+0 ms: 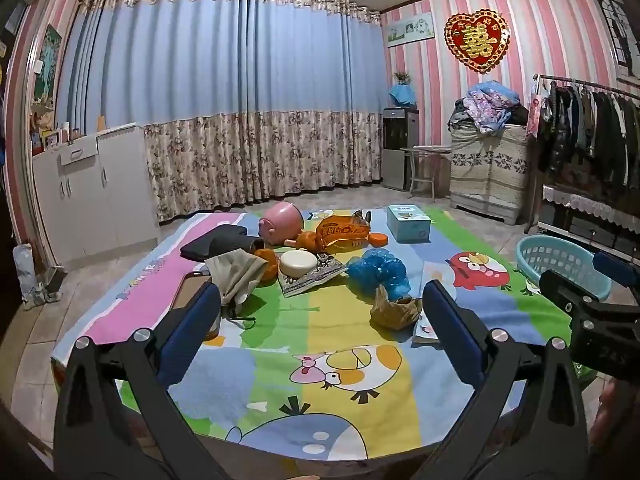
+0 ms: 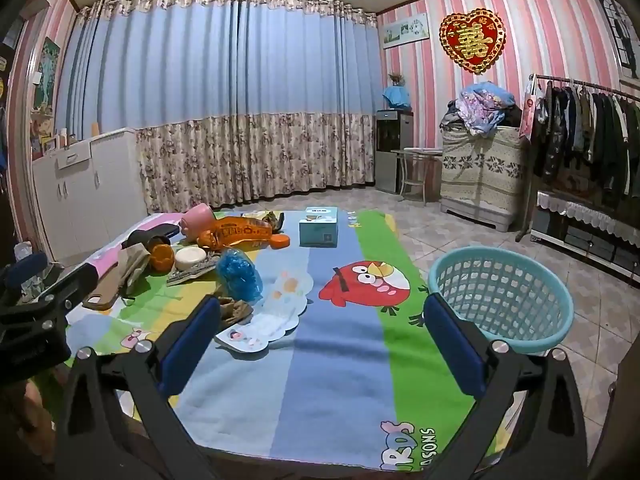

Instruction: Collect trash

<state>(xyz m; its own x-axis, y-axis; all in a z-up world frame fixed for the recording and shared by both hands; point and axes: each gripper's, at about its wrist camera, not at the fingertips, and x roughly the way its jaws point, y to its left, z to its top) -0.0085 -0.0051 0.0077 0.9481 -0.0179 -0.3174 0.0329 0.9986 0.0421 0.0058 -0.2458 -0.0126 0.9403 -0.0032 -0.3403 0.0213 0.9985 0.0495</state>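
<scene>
basket right of mat, clutter far left

On the striped wall hangs a red heart ornament with a gold double-happiness character, 囍, in its middle. The cartoon blanket carries printed letters at its near edge: "RDS" in pink outline and "ASONS" in black beside it, both cut off at their start. The orange wrapper among the clutter has bold lettering across it, but it is too crumpled to read. The light blue box bears a small dark label on top, too small to make out.
</scene>
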